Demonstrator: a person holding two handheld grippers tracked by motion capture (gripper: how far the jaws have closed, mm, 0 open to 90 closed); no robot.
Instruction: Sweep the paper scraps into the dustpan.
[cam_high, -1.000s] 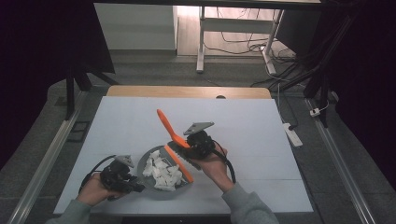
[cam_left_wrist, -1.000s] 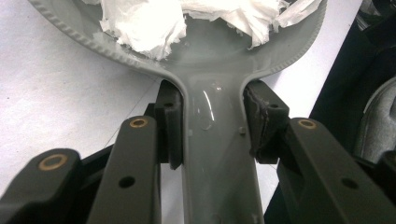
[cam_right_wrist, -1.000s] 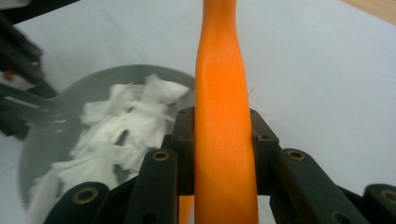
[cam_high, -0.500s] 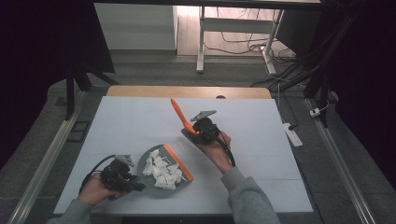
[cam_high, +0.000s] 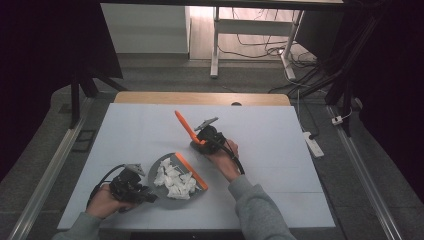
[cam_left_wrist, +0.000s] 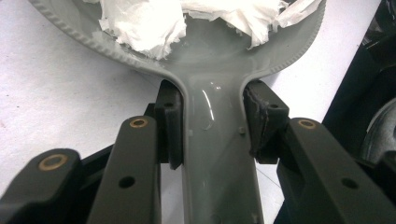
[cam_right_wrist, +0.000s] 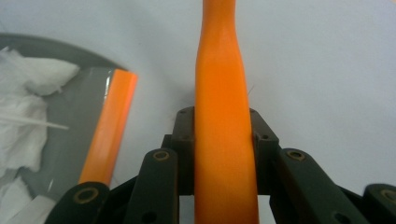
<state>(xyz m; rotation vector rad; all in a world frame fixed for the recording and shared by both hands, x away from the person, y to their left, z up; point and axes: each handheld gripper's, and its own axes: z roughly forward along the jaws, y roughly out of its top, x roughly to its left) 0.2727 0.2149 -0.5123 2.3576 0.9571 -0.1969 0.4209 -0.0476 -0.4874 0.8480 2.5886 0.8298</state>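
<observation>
Your left gripper pinches the flat handle of the grey plastic dustpan, which lies near the front edge of the white table. The pan has an orange lip strip and holds torn white paper scraps. Your right gripper is clamped on the smooth, tapering orange brush handle, which slants up and away just behind the pan. The tabletop lies bare to the right and toward the far wooden edge.
</observation>
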